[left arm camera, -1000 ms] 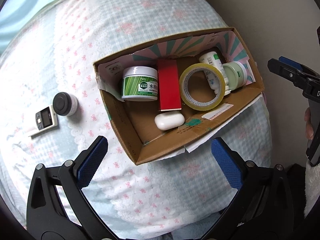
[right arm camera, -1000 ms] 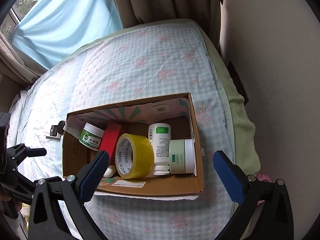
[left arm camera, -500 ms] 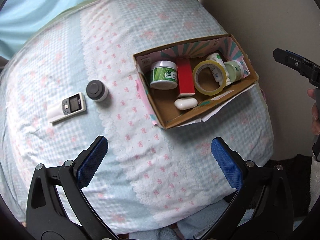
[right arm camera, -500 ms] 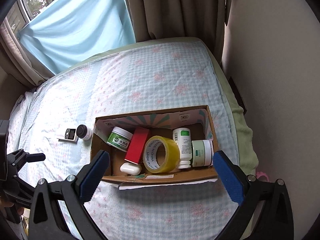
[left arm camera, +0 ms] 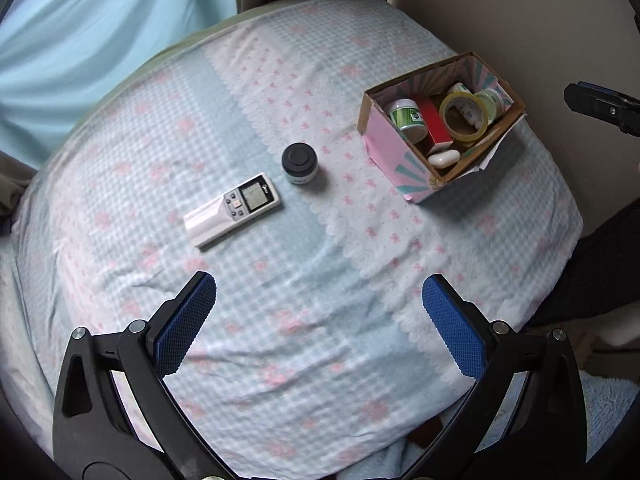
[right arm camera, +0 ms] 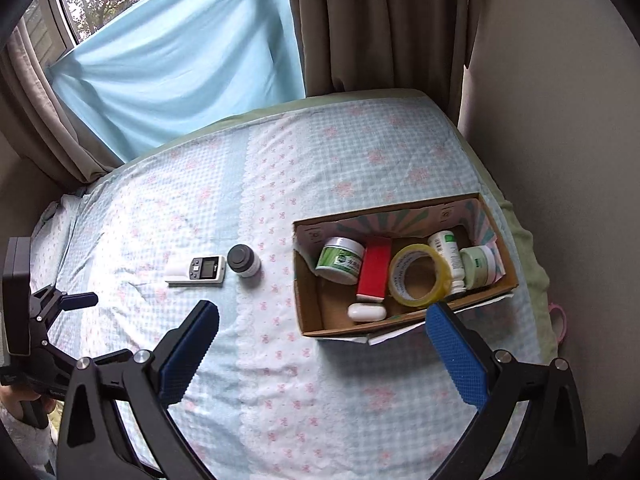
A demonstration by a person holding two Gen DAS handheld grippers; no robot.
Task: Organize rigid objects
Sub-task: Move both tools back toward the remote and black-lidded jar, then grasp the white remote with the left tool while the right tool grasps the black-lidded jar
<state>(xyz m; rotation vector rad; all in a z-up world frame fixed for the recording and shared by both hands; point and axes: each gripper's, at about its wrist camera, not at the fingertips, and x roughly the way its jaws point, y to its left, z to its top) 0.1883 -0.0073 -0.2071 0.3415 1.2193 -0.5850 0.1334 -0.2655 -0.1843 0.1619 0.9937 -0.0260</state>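
A cardboard box (left arm camera: 394,156) (right arm camera: 306,300) sits on the bed at the right. It holds a green jar (right arm camera: 340,260), a red box (right arm camera: 374,270), a yellow tape roll (right arm camera: 420,276), a white bottle (right arm camera: 446,250), a pale green jar (right arm camera: 480,268) and a white soap-shaped case (right arm camera: 366,312). A white remote (left arm camera: 232,208) (right arm camera: 198,272) and a black-lidded jar (left arm camera: 300,162) (right arm camera: 244,262) lie on the bed left of the box. My left gripper (left arm camera: 320,320) is open and empty, high above the bed. My right gripper (right arm camera: 320,344) is open and empty, above the box's near edge.
The bed has a blue and pink checked cover (left arm camera: 280,280). A wall (right arm camera: 560,120) runs along the right side. Curtains (right arm camera: 360,20) and a blue cloth (right arm camera: 180,60) hang behind the bed's far end.
Both grippers have pulled back and up from the box. The remote and the black-lidded jar now show near the middle of the left wrist view. Both stay open.
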